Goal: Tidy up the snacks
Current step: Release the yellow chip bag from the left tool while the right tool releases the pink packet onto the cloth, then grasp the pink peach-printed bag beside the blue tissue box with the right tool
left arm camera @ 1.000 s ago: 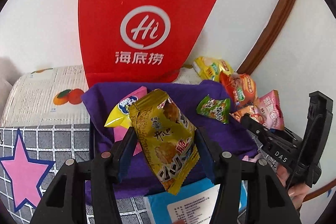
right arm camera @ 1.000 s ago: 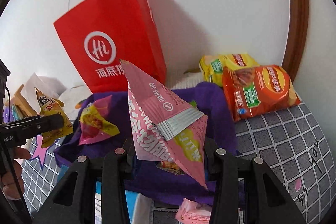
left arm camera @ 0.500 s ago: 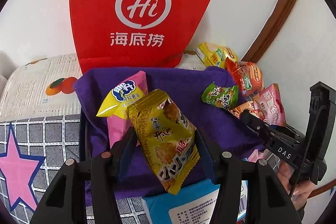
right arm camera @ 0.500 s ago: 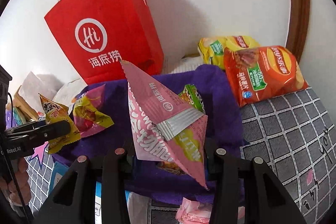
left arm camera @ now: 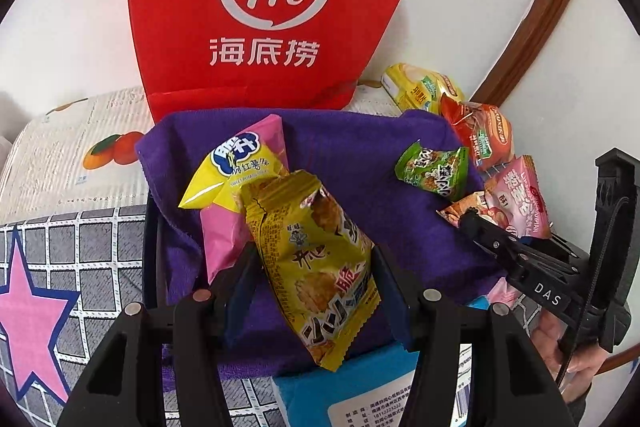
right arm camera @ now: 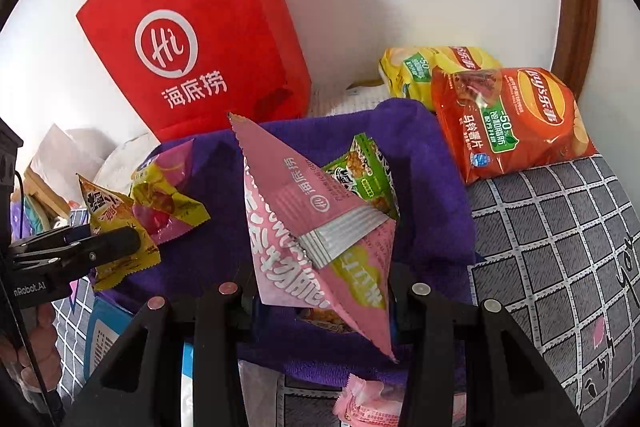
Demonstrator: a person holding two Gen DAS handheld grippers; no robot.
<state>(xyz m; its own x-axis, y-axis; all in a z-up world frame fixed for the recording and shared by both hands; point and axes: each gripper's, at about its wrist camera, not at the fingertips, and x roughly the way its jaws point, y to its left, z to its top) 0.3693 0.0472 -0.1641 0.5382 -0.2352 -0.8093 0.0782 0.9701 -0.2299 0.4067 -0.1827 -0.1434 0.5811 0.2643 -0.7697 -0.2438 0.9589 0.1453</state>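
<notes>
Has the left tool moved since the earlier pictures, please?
Yes. The left tool, shut on the yellow packet, has come down and forward toward the purple cloth: the red bag now looms larger and higher in its view.

the right gripper [right arm camera: 320, 307] was clamped on a pink triangular snack packet [right arm camera: 316, 239], held above a purple cloth [right arm camera: 432, 163]. a green packet [right arm camera: 364, 179] lay on the cloth just behind it. at the left edge the left gripper [right arm camera: 116, 247] gripped a yellow packet [right arm camera: 116, 227], beside a yellow-and-purple packet [right arm camera: 168, 199]. a red paper bag [right arm camera: 192, 39] stood against the wall, and an orange chip bag [right arm camera: 512, 119] and a yellow chip bag [right arm camera: 424, 71] lay to the right on a grey checked sheet [right arm camera: 560, 235].
</notes>
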